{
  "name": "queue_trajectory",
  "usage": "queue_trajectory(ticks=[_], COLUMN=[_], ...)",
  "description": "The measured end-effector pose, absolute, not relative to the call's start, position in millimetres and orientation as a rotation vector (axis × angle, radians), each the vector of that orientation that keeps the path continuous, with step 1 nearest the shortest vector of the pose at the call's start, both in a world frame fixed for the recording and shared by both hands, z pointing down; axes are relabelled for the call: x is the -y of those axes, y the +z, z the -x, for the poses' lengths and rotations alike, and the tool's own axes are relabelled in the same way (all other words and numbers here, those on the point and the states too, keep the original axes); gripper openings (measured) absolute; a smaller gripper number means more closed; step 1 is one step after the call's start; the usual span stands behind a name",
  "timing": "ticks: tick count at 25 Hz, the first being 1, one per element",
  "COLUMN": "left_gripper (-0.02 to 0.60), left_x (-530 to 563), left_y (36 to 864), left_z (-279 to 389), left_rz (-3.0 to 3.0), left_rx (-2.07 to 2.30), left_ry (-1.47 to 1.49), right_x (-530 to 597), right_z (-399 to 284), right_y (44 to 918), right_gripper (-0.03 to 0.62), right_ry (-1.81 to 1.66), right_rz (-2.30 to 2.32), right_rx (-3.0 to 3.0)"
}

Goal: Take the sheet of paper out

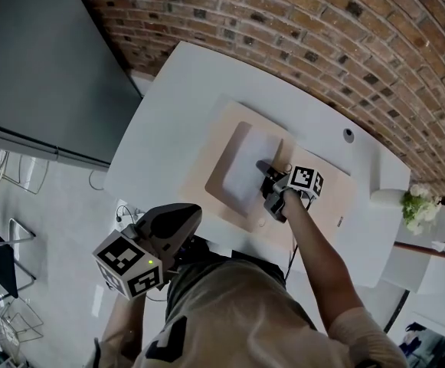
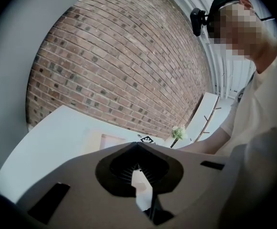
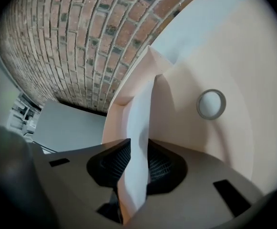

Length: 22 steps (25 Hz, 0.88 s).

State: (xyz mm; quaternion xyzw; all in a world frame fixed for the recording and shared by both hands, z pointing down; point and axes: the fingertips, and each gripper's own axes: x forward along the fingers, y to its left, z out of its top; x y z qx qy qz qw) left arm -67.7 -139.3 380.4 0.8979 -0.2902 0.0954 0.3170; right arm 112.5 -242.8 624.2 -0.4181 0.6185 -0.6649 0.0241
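Extraction looked partly done, by my reading: the right claw (image 3: 137,149) was clamped on the near edge of the sheet of paper (image 3: 138,128). The white strip ran from between its jaws up the middle of the right gripper view to the raised flap of what seemed a beige envelope (image 3: 243,80). A round fastener (image 3: 211,104) sat right of centre on the envelope. Whether the far end of the sheet was inside that flap or merely against it could not be told. In the head view the sheet of paper (image 1: 249,167) lay mid-frame over the beige envelope (image 1: 325,205) on the white counter (image 1: 168,106), with the right claw (image 1: 266,172) at the sheet's right edge. What was left, I judged, was drawing the sheet fully clear. The left claw (image 1: 184,217) hung at lower left near the person's body, well apart from the sheet. In its own view the left claw (image 2: 138,147) had its jaws together on nothing.
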Motion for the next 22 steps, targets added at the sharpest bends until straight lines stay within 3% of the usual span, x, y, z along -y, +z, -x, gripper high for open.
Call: queue_trajectory(ticks=[6, 22], left_gripper=[0.014, 0.014], left_x=[139, 141], left_y=[382, 377], left_z=[75, 91], left_rz=[-2.358, -2.361], left_rx=[0.778, 0.815], left_ry=[0.247, 0.223], right_x=[242, 243], right_z=[-113, -111], right_y=[632, 622], right_gripper=[0.028, 0.025], right_ry=[-2.074, -2.041], right_rz=[1.374, 1.414], right_rx=[-1.900, -1.971])
